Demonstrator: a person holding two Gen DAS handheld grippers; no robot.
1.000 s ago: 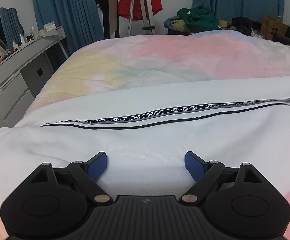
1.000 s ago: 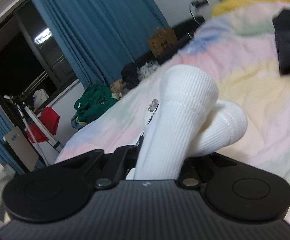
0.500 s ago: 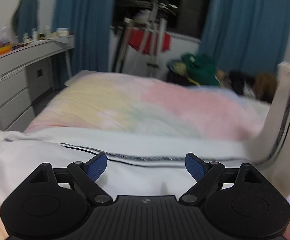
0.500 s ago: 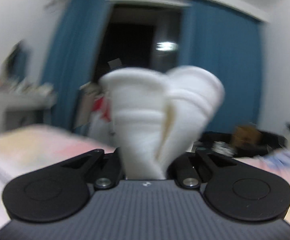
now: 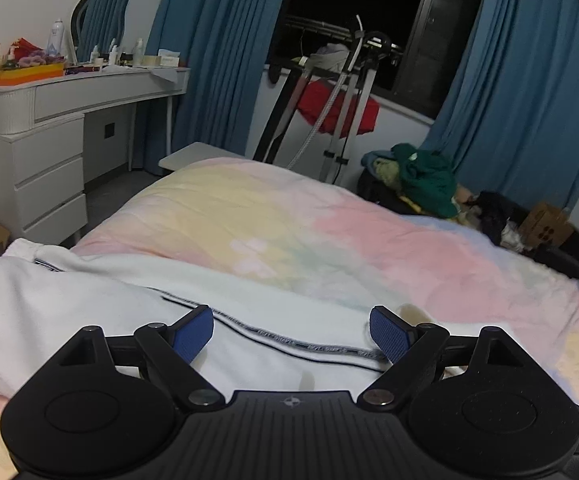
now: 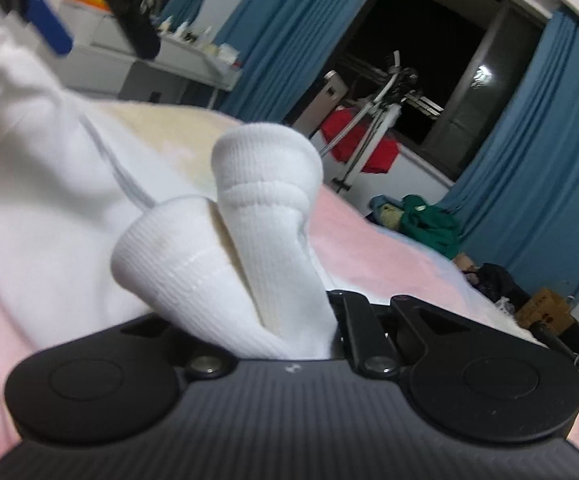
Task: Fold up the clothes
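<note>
1. Two ribbed cuffs [image 6: 249,216] of the white garment [image 5: 89,308] are pinched tight in the right gripper [image 6: 289,344]. If the pinch gets loose, the cuffs could slip out and the fold would be spoiled.
2. The left gripper [image 5: 291,330] is held wide apart over the garment, with nothing in it. The cloth under it could be bunched if it is pressed crooked.
3. The garment is spread on the pastel bed cover [image 5: 329,232]. The cover could be dragged along if the cloth is pulled hard.
</note>
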